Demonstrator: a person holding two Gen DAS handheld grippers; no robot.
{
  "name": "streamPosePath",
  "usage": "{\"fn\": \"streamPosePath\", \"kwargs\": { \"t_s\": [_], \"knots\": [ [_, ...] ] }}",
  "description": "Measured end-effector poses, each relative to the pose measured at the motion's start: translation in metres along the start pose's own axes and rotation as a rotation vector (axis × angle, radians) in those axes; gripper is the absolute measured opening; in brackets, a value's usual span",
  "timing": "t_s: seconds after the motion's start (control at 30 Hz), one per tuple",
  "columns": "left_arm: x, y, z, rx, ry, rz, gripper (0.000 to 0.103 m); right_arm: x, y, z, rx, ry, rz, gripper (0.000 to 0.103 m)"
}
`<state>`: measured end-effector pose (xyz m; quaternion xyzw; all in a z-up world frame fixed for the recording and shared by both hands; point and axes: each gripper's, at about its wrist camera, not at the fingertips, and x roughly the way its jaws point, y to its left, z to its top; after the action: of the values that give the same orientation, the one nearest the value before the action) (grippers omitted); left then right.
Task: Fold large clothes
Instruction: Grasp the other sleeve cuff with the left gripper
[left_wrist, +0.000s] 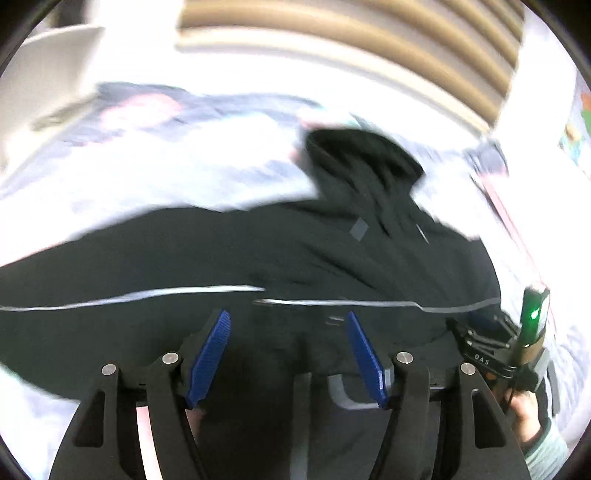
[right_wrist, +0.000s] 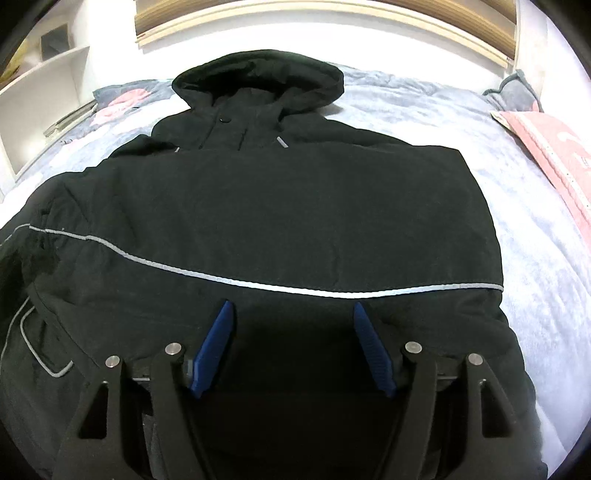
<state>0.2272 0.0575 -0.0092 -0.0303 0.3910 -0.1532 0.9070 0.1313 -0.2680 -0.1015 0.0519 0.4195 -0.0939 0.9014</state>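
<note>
Both pairs of jaws stand wide apart with nothing between them. The right gripper (right_wrist: 293, 343) hangs over the lower body of the black jacket (right_wrist: 280, 206), its blue fingers (right_wrist: 212, 350) framing dark cloth just below the reflective stripe (right_wrist: 258, 286). The left gripper (left_wrist: 288, 356) is likewise over the jacket's lower part, though its view is smeared by motion; the other gripper and the person's hand (left_wrist: 526, 413) show at its right edge, so the two tools are close together.

The jacket lies spread on the bed (right_wrist: 498, 177), front up, its long axis running straight away from the jaws: hem nearest, hood (right_wrist: 258, 79) toward the headboard (right_wrist: 332, 22). One sleeve seems already laid across the chest. A pink pillow (right_wrist: 554, 147) sits near the bed's right edge. Both grippers appear about equally near the hem, so a lengthwise fold from hem toward hood looks likely.
</note>
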Motion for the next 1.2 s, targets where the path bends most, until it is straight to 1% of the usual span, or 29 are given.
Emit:
{"fn": "streamPosePath", "kwargs": {
  "t_s": [0.07, 0.1, 0.13, 0.17, 0.27, 0.3, 0.37, 0.43, 0.47, 0.53, 0.57, 0.6, 0.63, 0.67, 0.73, 0.77, 0.87, 0.93, 1.0, 1.03, 1.07, 1.1, 1.17, 1.2],
  "knots": [
    [-0.027, 0.035, 0.0, -0.053, -0.048, 0.059, 0.068, -0.002, -0.001, -0.002, 0.002, -0.008, 0.0, 0.071],
    [-0.045, 0.06, -0.003, -0.089, -0.077, 0.102, 0.068, -0.001, -0.001, -0.002, 0.002, -0.012, 0.0, 0.071],
    [-0.053, 0.073, -0.004, -0.111, -0.093, 0.127, 0.068, -0.001, 0.0, -0.002, 0.002, -0.017, -0.002, 0.071],
    [-0.066, 0.099, -0.008, -0.154, -0.112, 0.16, 0.068, -0.001, 0.0, -0.002, 0.001, -0.02, -0.005, 0.071],
    [-0.093, 0.173, -0.02, -0.301, -0.135, 0.195, 0.068, -0.002, 0.001, -0.004, -0.003, -0.026, -0.015, 0.071],
    [-0.096, 0.188, -0.023, -0.329, -0.146, 0.207, 0.068, -0.002, 0.001, -0.004, -0.005, -0.026, -0.017, 0.071],
    [-0.107, 0.229, -0.033, -0.384, -0.183, 0.274, 0.068, -0.001, 0.002, -0.004, -0.005, -0.026, -0.018, 0.071],
    [-0.115, 0.263, -0.042, -0.436, -0.208, 0.314, 0.068, -0.001, 0.002, -0.004, -0.005, -0.027, -0.018, 0.071],
    [-0.114, 0.28, -0.047, -0.473, -0.218, 0.324, 0.068, -0.001, 0.002, -0.004, -0.005, -0.027, -0.018, 0.071],
    [-0.112, 0.312, -0.058, -0.556, -0.228, 0.367, 0.068, -0.001, 0.001, -0.004, -0.002, -0.027, -0.014, 0.072],
    [-0.11, 0.333, -0.064, -0.608, -0.234, 0.377, 0.068, -0.001, 0.001, -0.004, 0.0, -0.026, -0.011, 0.072],
    [-0.105, 0.344, -0.066, -0.634, -0.232, 0.372, 0.068, -0.001, 0.001, -0.004, 0.001, -0.027, -0.009, 0.072],
    [-0.102, 0.359, -0.069, -0.669, -0.227, 0.358, 0.068, -0.001, 0.0, -0.004, 0.002, -0.028, -0.007, 0.072],
    [-0.096, 0.372, -0.072, -0.702, -0.233, 0.32, 0.068, -0.001, 0.001, -0.004, 0.002, -0.03, -0.007, 0.072],
    [-0.086, 0.386, -0.073, -0.723, -0.23, 0.263, 0.068, 0.0, 0.001, -0.005, 0.003, -0.034, -0.008, 0.072],
    [-0.08, 0.391, -0.072, -0.729, -0.222, 0.25, 0.068, 0.0, 0.001, -0.005, 0.003, -0.035, -0.008, 0.072],
    [-0.059, 0.397, -0.069, -0.712, -0.178, 0.281, 0.068, 0.0, 0.001, -0.005, 0.005, -0.037, -0.008, 0.072],
    [-0.044, 0.402, -0.069, -0.725, -0.146, 0.279, 0.068, 0.001, 0.001, -0.005, 0.005, -0.037, -0.007, 0.072],
    [-0.035, 0.405, -0.072, -0.722, -0.135, 0.292, 0.068, 0.001, 0.001, -0.005, 0.004, -0.038, -0.007, 0.072],
    [-0.032, 0.403, -0.071, -0.707, -0.132, 0.312, 0.066, 0.001, 0.001, -0.005, 0.004, -0.038, -0.007, 0.072],
    [-0.031, 0.398, -0.069, -0.674, -0.134, 0.334, 0.052, 0.001, 0.001, -0.005, 0.003, -0.038, -0.008, 0.072],
    [-0.032, 0.392, -0.066, -0.64, -0.142, 0.364, 0.043, 0.001, 0.001, -0.005, 0.003, -0.038, -0.008, 0.072],
    [-0.037, 0.378, -0.058, -0.571, -0.17, 0.442, 0.031, 0.001, 0.001, -0.005, 0.003, -0.038, -0.008, 0.072],
    [-0.041, 0.371, -0.055, -0.54, -0.187, 0.463, 0.026, 0.001, 0.001, -0.005, 0.002, -0.038, -0.008, 0.072]
  ]
}}
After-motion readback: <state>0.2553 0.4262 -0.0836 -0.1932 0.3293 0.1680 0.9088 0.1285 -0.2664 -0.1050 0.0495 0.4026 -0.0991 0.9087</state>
